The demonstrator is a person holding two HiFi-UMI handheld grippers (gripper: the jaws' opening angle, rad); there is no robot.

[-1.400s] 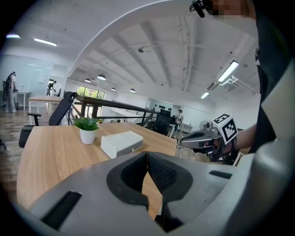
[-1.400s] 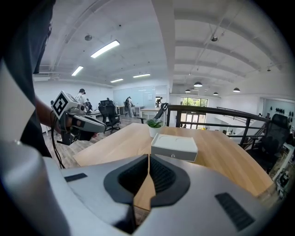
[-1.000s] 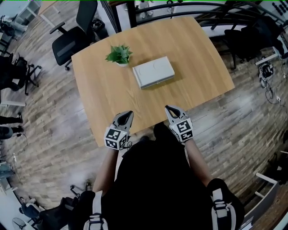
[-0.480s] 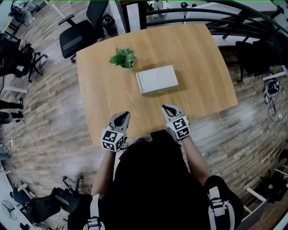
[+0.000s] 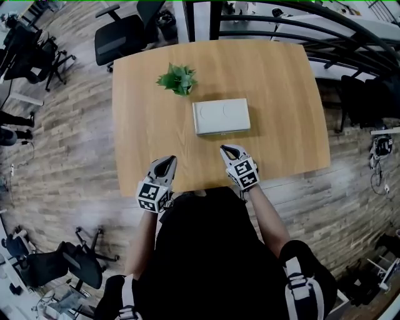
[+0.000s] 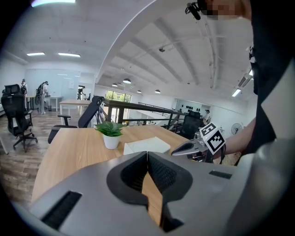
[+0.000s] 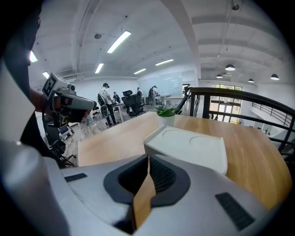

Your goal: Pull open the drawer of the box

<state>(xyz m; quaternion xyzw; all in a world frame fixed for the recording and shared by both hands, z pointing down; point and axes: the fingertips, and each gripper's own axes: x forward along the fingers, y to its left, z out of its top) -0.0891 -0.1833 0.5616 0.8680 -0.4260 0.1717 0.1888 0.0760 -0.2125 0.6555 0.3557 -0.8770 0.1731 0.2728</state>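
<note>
A flat white box lies in the middle of the wooden table, and no drawer stands out from it. My right gripper is shut and empty, its tips a short way in front of the box's near side. My left gripper is also shut and empty, over the table's near edge, left of the box. From the right gripper view the box lies straight past the tips. In the left gripper view the box sits beyond the tips, with the right gripper at its right.
A small potted plant stands behind the box's left corner, also plain in both gripper views. Office chairs stand beyond the far left corner. A black railing runs past the table's far right side.
Both grippers have moved forward over the table's near edge, and the right one has closed most of its distance to the box. The head view has shifted, so the table sits lower.
</note>
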